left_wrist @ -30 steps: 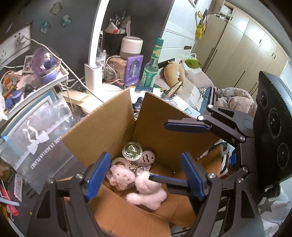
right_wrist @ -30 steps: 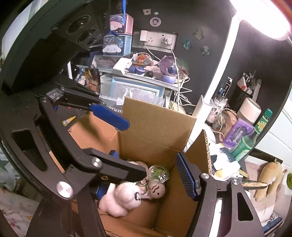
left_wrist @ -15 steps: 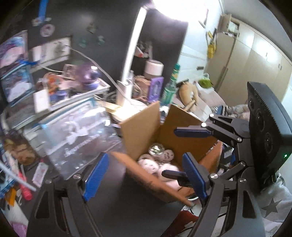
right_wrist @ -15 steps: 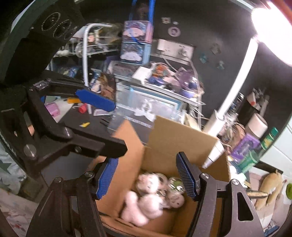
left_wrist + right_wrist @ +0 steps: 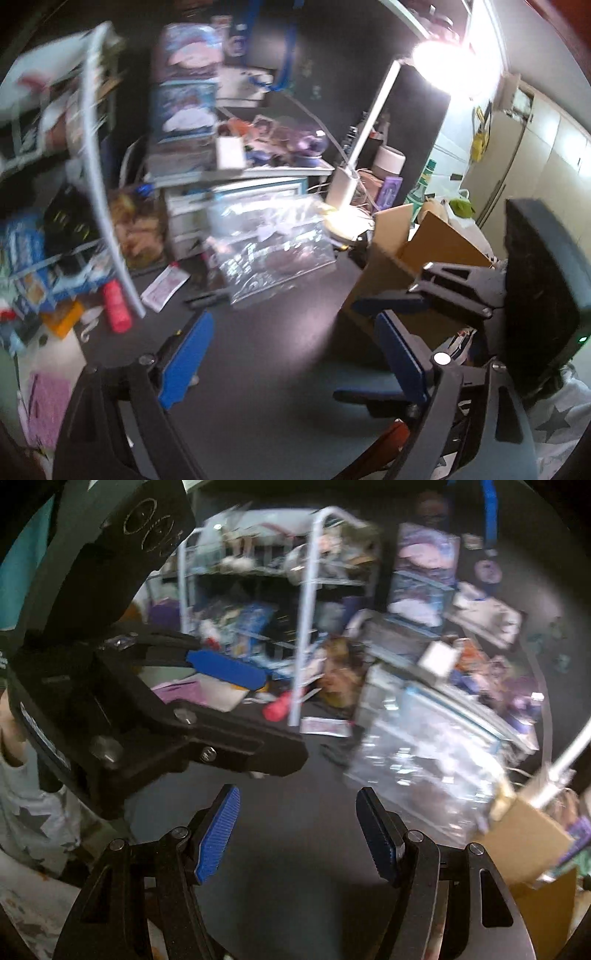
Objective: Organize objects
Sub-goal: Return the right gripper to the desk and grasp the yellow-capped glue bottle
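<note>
Both views are blurred by motion. The open cardboard box (image 5: 417, 251) stands on the dark desk (image 5: 266, 332) at the right in the left wrist view and at the lower right edge in the right wrist view (image 5: 524, 834); its inside is hidden. My left gripper (image 5: 291, 354) is open and empty above bare desk left of the box. My right gripper (image 5: 299, 834) is open and empty over the dark desk (image 5: 295, 867). The right gripper also shows at the right in the left wrist view (image 5: 391, 343), beside the box.
A clear plastic bag (image 5: 273, 236) lies on the desk behind the grippers. A red cylinder (image 5: 116, 306), a pink packet (image 5: 164, 288) and blue boxes (image 5: 29, 266) lie at the left. A white lamp (image 5: 354, 173), a white wire rack (image 5: 306, 635) and cluttered shelves stand behind.
Both grippers have swung left and back, away from the box. The plush toys inside the box are out of view. Both stay open and empty.
</note>
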The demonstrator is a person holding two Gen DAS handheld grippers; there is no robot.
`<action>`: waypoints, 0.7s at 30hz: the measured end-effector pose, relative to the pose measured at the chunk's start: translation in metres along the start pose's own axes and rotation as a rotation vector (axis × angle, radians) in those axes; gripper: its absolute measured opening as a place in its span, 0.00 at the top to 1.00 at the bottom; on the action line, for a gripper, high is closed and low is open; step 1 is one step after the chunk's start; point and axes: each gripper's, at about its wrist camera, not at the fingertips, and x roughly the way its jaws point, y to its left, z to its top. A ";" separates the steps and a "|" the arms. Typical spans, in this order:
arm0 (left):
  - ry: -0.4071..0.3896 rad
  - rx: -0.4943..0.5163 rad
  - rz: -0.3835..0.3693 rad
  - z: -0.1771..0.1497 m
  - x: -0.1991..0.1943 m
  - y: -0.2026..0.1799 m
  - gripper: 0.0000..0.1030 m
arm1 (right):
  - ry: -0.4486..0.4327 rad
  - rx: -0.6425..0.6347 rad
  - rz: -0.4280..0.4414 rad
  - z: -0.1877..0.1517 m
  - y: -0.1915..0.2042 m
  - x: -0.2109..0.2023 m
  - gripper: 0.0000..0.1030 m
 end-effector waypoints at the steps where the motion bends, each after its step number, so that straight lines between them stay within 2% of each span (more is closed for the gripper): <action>1: -0.001 -0.017 0.008 -0.007 -0.004 0.010 0.14 | 0.006 -0.001 0.019 0.000 0.005 0.008 0.39; 5: 0.008 -0.070 0.041 -0.032 -0.010 0.040 0.14 | 0.042 0.018 0.086 -0.002 0.020 0.046 0.39; 11: 0.033 -0.148 0.058 -0.071 -0.008 0.077 0.14 | 0.098 0.155 0.173 -0.007 0.019 0.108 0.39; 17: 0.040 -0.215 0.050 -0.098 -0.007 0.100 0.14 | 0.098 0.230 0.120 0.004 0.011 0.158 0.41; 21: 0.040 -0.241 0.038 -0.107 -0.007 0.109 0.14 | 0.092 0.228 0.070 0.013 0.008 0.181 0.55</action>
